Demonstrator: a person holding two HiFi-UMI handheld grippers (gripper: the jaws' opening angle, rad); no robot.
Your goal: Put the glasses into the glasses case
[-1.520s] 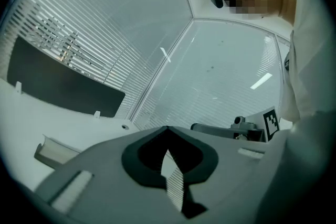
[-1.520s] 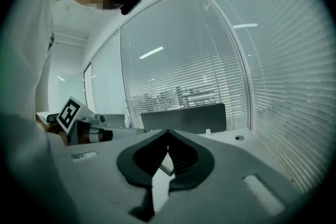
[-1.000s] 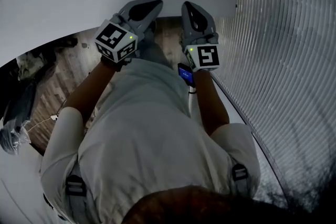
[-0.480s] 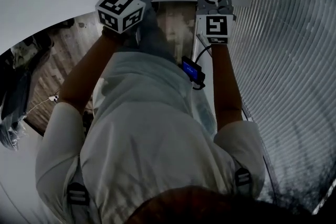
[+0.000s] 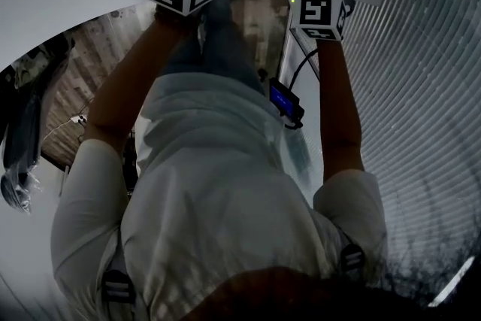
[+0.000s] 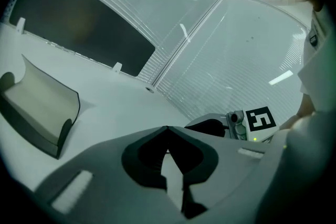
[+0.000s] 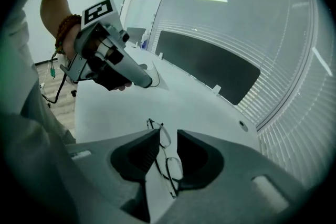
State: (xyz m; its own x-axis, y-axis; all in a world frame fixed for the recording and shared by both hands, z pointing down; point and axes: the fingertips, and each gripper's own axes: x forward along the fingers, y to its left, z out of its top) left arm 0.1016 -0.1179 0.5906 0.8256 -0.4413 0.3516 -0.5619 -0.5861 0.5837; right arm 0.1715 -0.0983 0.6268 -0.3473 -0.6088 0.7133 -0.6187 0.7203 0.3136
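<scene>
Two jaws of the right claw [image 7: 168, 134] have just been opening and stand wide, the glasses [image 7: 167, 157] lying between them. Squeeze the thin frame slowly and softly. The left claw [image 6: 168, 128] is closed, empty; the open glasses case [image 6: 42, 107] sits to its left.

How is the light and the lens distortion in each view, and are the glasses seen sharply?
Head view: dim, underexposed, the shirt mostly in shadow. Left gripper view: strong fisheye bending, black corners, lamp reflections on the striped wall; the glasses case is sharp. Right gripper view: same bending and corners; the glasses are thin but sharp.
</scene>
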